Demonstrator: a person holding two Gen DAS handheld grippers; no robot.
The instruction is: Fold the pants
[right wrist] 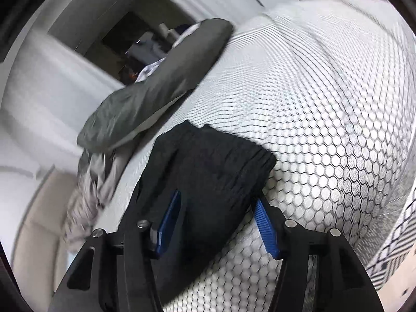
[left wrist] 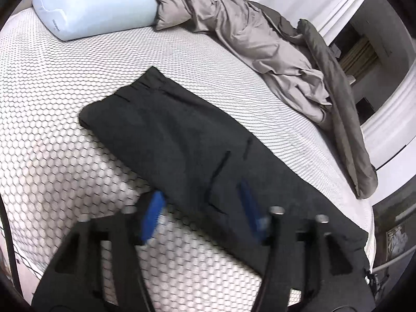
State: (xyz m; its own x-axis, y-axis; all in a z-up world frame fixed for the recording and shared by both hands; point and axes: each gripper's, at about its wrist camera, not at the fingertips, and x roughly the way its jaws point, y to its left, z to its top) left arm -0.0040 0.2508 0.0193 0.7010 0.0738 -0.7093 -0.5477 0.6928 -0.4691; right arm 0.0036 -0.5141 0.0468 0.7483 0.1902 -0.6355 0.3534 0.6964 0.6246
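L tool (left wrist: 200, 215): bottom centre of left wrist view, blue pads spread apart, nothing pinched; frame blurred. One pad over bare mattress, the other over dark cloth – whether it touches, can't tell.

R tool (right wrist: 221, 223): bottom centre of right wrist view, jaws apart w/ blue pads (right wrist: 266, 230) either side of the pants' near end; cloth sits between them but pads not pressing on it, so not gripped.

Pants (left wrist: 182, 140): dark grey/black, lying flat on bed as a long folded strip, running from centre of left wrist view down to lower right, reaching the bed's edge there. In right wrist view the same pants (right wrist: 208, 176) fill the centre, gathered end toward mid-frame.

Mattress (left wrist: 52, 104): white w/ black honeycomb print, carries everything; spreads across left and centre of frame.

Pillow (left wrist: 93, 10): pale blue, upper left, well apart from pants.

Bedding (left wrist: 247, 41): beige sheet, crumpled, upper centre to right, beside pillow.

Duvet (left wrist: 345, 119): olive-grey, along right edge of bed, touching the beige sheet.

Wall/trim: white, far upper right.
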